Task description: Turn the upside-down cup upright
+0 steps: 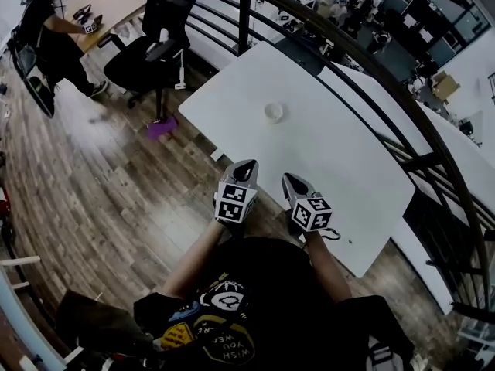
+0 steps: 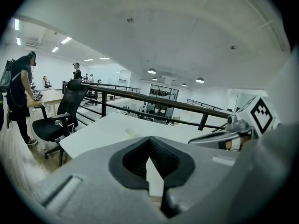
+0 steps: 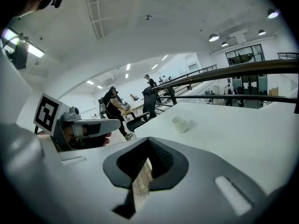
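- Head view: two hand-held grippers, left gripper (image 1: 247, 165) and right gripper (image 1: 291, 178), lie side by side at the near long edge of the white table (image 1: 340, 168), tips pointing over its top.
- Left gripper view: the left gripper's (image 2: 150, 140) jaws are pressed together with nothing between them.
- Right gripper view: the right gripper's (image 3: 148, 142) jaws are likewise closed and empty; neither gripper touches anything.
- One cup (image 1: 274, 112) stands on the table, well apart from both grippers, about midway between the two long edges and toward the short end by the chair.
- The cup is small, short, round and white. It appears as a pale ring from above and as a stubby tub (image 3: 179, 123) from the right gripper; which end faces up cannot be made out.
- One black office chair (image 1: 151, 49) stands off that short end on the wooden floor (image 1: 93, 199).
- One dark railing (image 1: 363, 52) runs along the table's far long edge.
- One person (image 1: 48, 37) stands at another desk beyond the chair.
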